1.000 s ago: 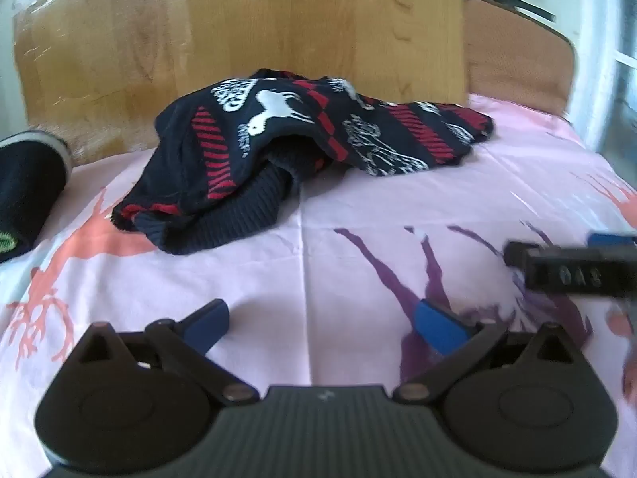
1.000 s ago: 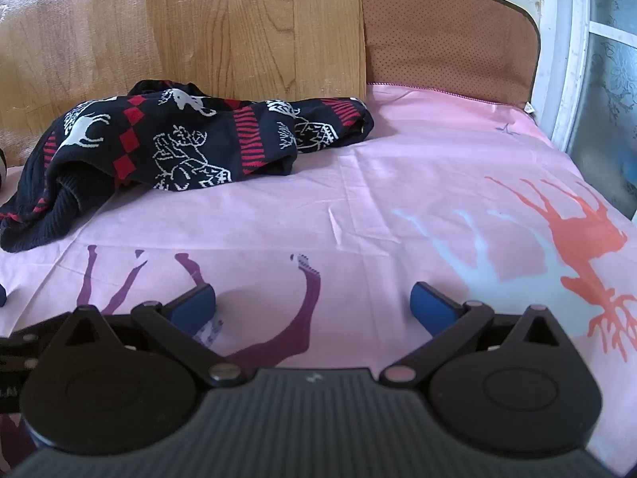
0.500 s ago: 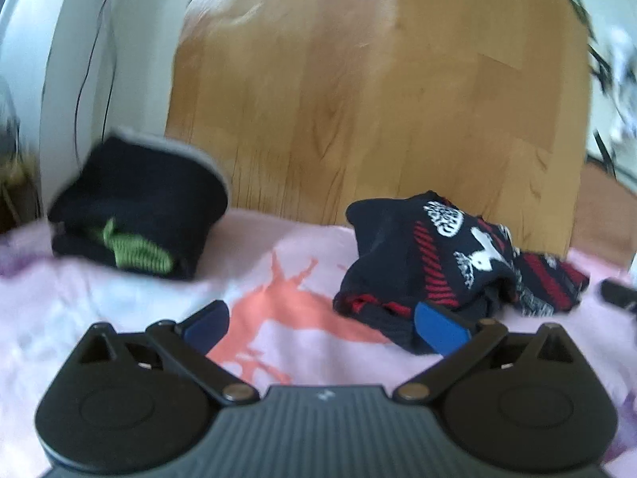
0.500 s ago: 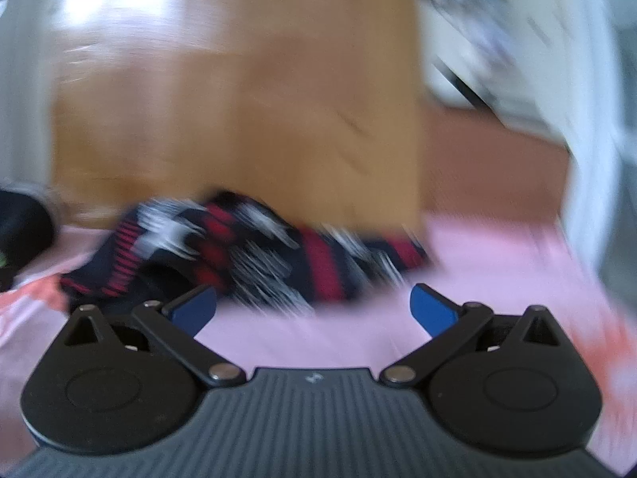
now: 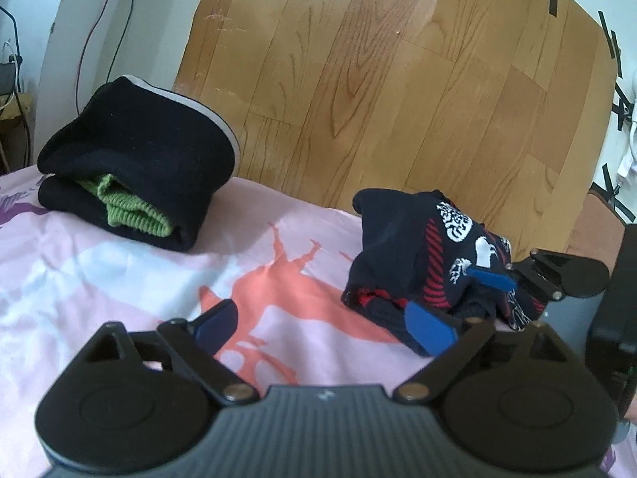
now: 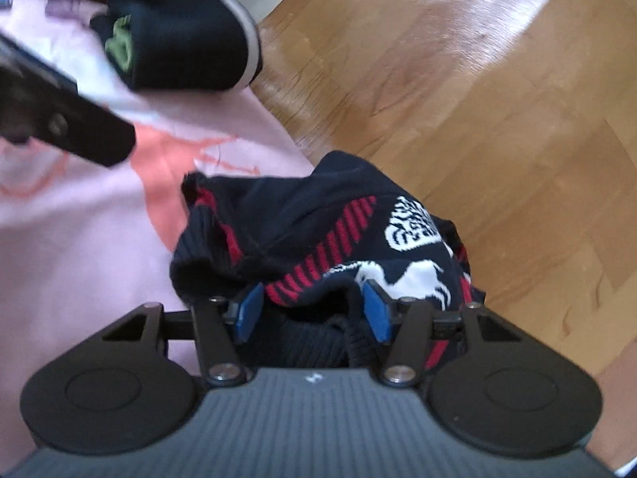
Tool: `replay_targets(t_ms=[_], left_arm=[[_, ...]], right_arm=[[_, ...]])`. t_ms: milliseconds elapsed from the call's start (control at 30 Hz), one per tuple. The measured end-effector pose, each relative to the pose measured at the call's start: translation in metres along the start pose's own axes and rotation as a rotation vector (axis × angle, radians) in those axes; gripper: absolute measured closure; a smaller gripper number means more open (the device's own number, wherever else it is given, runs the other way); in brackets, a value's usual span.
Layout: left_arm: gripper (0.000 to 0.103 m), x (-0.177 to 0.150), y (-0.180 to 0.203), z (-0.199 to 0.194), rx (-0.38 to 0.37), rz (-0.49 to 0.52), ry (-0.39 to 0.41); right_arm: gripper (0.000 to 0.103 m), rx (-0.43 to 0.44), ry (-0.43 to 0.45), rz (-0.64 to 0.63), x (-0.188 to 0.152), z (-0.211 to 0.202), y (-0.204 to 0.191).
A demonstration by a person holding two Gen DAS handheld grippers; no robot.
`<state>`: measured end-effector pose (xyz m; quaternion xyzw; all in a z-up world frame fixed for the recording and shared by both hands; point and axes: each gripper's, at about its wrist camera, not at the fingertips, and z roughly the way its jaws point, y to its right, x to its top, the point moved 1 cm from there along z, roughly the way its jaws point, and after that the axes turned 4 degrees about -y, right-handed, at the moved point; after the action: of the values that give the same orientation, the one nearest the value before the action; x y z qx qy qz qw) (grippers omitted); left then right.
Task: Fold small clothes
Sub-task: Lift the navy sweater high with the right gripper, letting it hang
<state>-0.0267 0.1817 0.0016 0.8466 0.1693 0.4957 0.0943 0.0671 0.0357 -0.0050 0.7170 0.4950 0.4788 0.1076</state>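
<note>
My right tool (image 6: 310,312) straddles the crumpled navy, red and white knitted sweater (image 6: 318,235) at frame centre, not yet pinching; my left tool (image 5: 324,320) hangs spread. Next: clamp and spread it flat on the bed.

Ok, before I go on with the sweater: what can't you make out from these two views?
- Grip of the right tool on the sweater: right view shows knit between the pads, but contact is unclear.
- Underside of the sweater: hidden by its own bunched folds in both views.
- Right edge of the sweater, left view: covered by the right tool.
- Folded pile, right view: blurred.
- Left tool: open, holding nothing.
</note>
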Motion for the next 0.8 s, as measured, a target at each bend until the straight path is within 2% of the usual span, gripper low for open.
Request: replay_targets(t_ms=[33,100,133,233,433,567,633,667,733,800], left_arm=[[0.013,0.000,0.001,0.000,0.001,0.003,-0.001],[0.016,-0.001,0.002,0.000,0.003,0.013,-0.005],[0.016,-0.002,0.003,-0.002,0.006,0.016,0.000],[0.016,-0.001,0.003,-0.003,0.009,0.026,0.005],[0.016,-0.002,0.005,0.000,-0.004,0.031,-0.005],[0.016,-0.001,0.004,0.000,-0.011,0.029,-0.007],[0.016,-0.001,0.005,0.001,-0.018,0.030,-0.010],[0.016,-0.001,0.005,0.002,-0.019,0.031,-0.011],[0.016,-0.001,0.005,0.003,-0.023,0.034,-0.012],[0.016,-0.001,0.008,0.003,-0.024,0.047,-0.005]], right_arm=[[0.051,0.000,0.001,-0.011,0.000,-0.002,0.002],[0.069,-0.025,0.016,-0.041,0.001,-0.006,0.004],[0.071,-0.033,0.023,-0.043,0.002,-0.009,0.007],[0.068,-0.021,0.060,-0.078,-0.002,-0.023,0.007],[0.056,-0.035,0.124,-0.312,-0.007,-0.036,-0.019],[0.058,-0.038,0.063,-0.369,-0.002,-0.012,-0.024],[0.069,-0.037,0.035,-0.348,0.003,-0.001,-0.017],[0.096,-0.026,0.020,-0.325,0.007,0.001,-0.011],[0.097,-0.010,0.042,-0.252,0.015,-0.005,0.004],[0.097,-0.070,0.104,-0.210,0.023,-0.019,0.019]])
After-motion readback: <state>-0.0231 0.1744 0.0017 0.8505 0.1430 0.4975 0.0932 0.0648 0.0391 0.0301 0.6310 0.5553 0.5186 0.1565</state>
